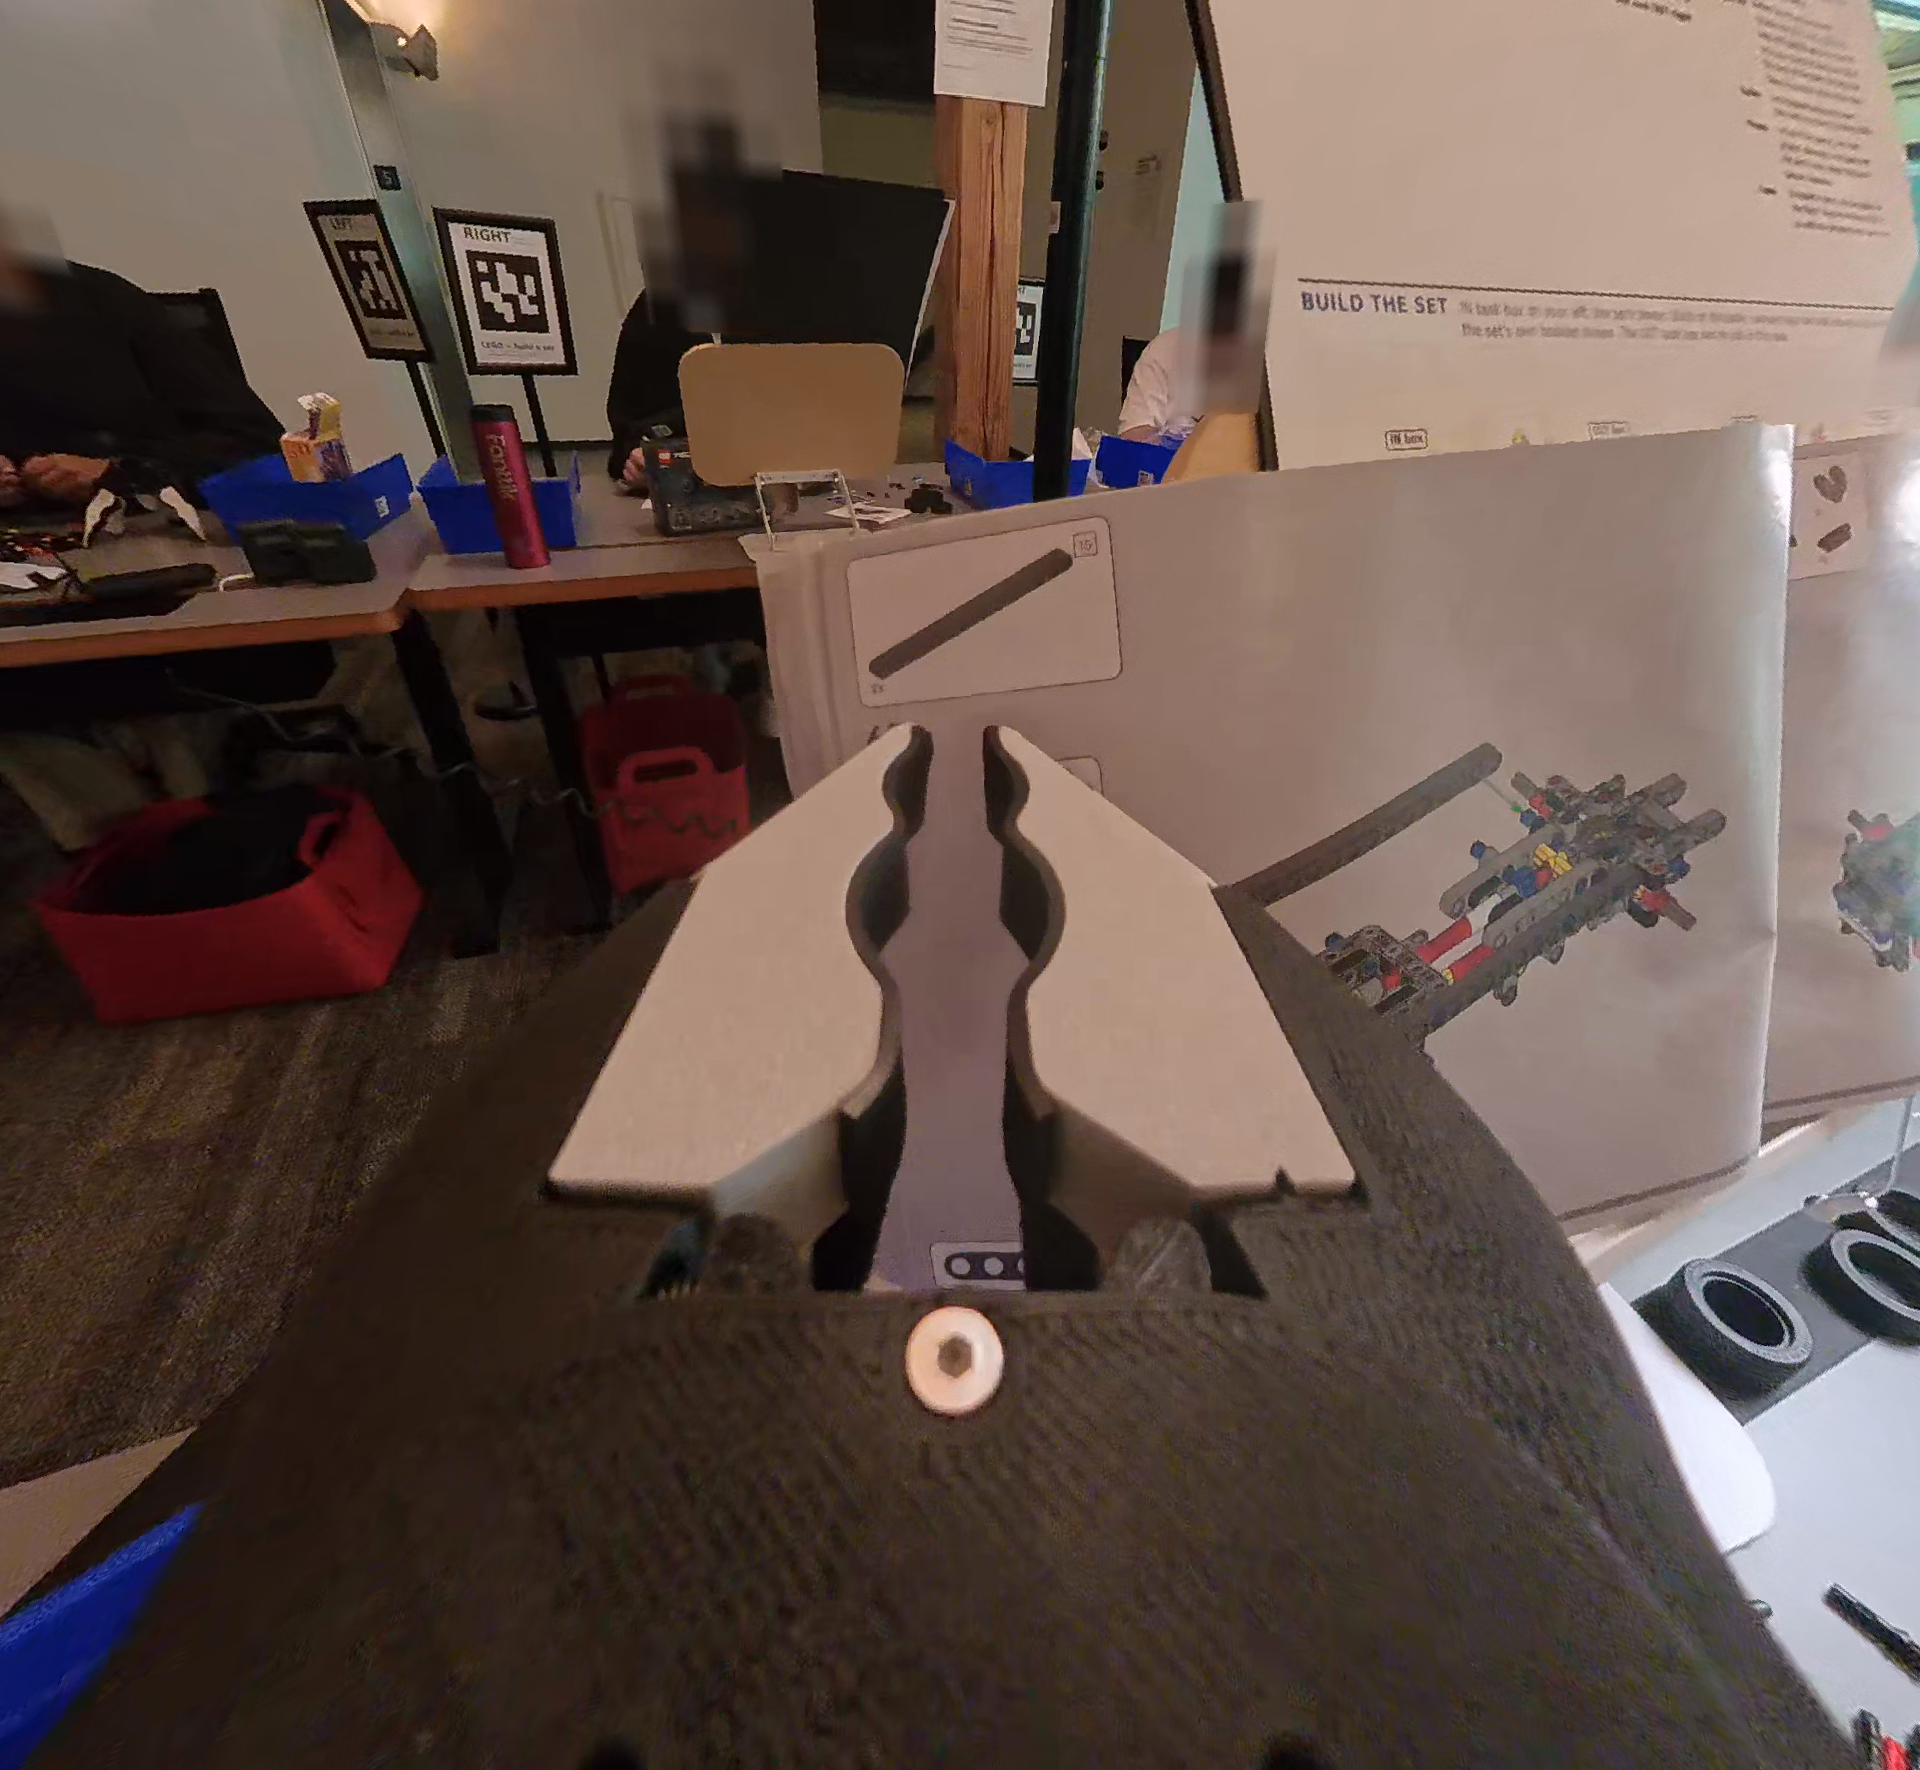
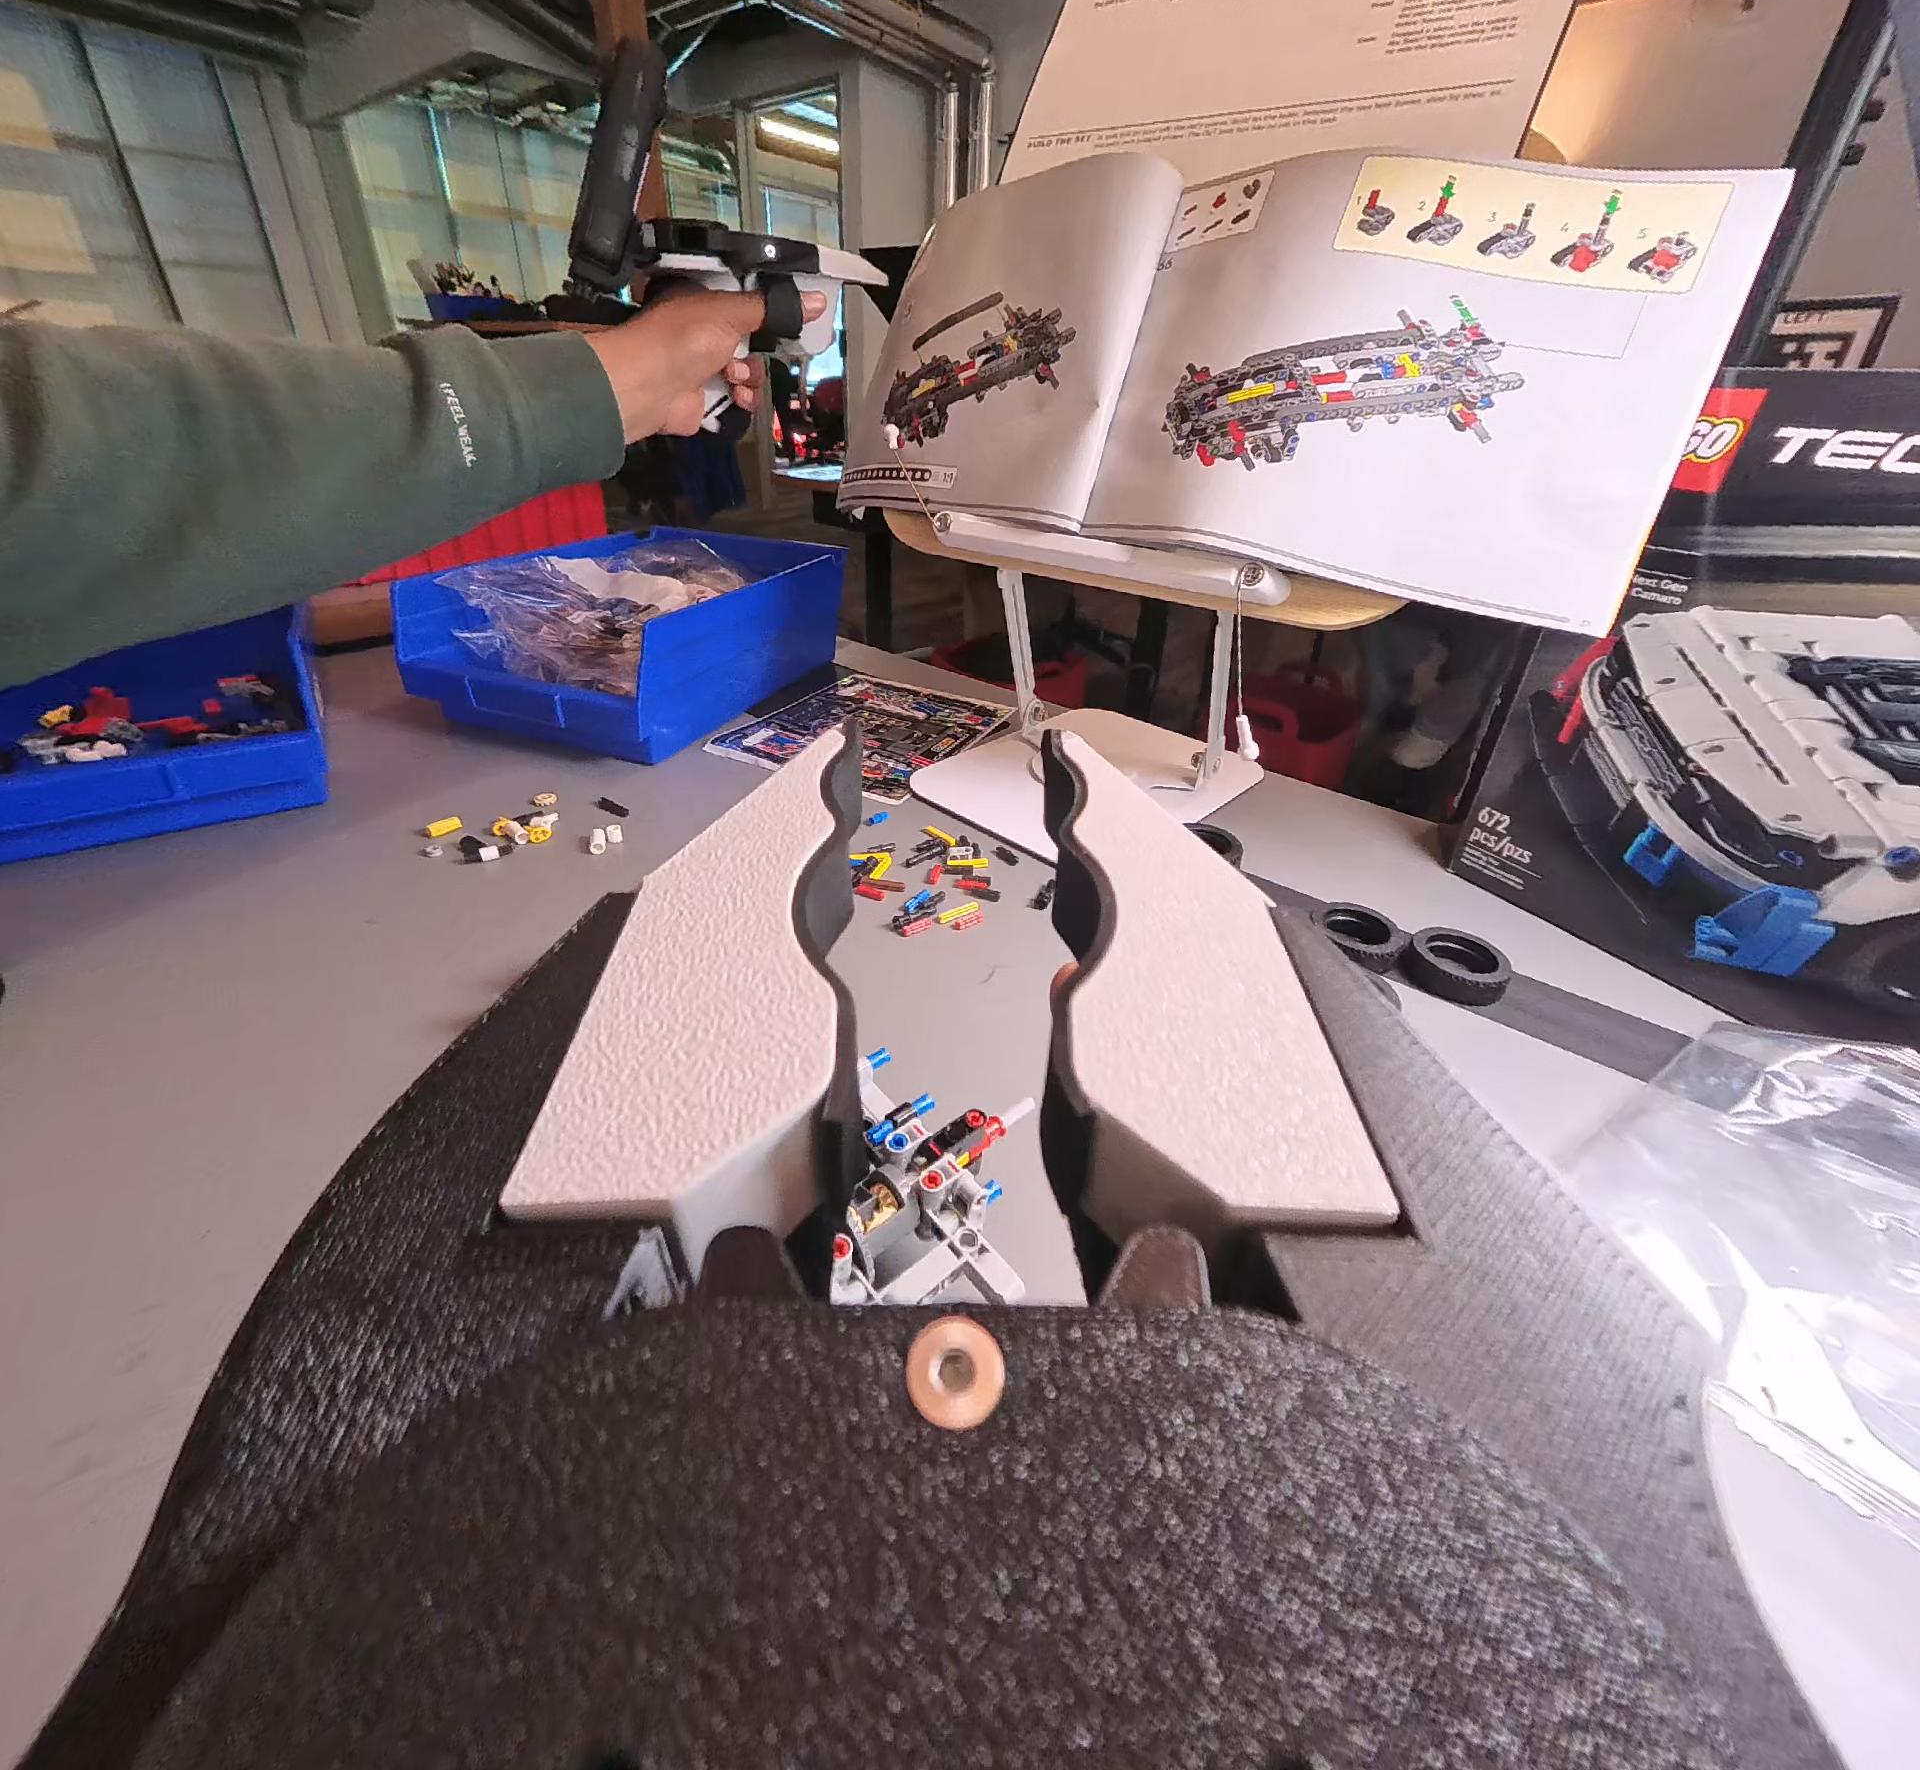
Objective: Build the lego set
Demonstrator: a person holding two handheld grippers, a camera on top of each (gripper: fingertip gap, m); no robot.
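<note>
Lego build sits on worktop, under right gripper, jaws wide, empty. Left gripper up at booklet, jaws narrow, empty (maybe turning page). Loose pieces near.

Glossy paper booklet, rough matt plastic fingers, smooth grey table, shiny blue plastic bins.
</note>
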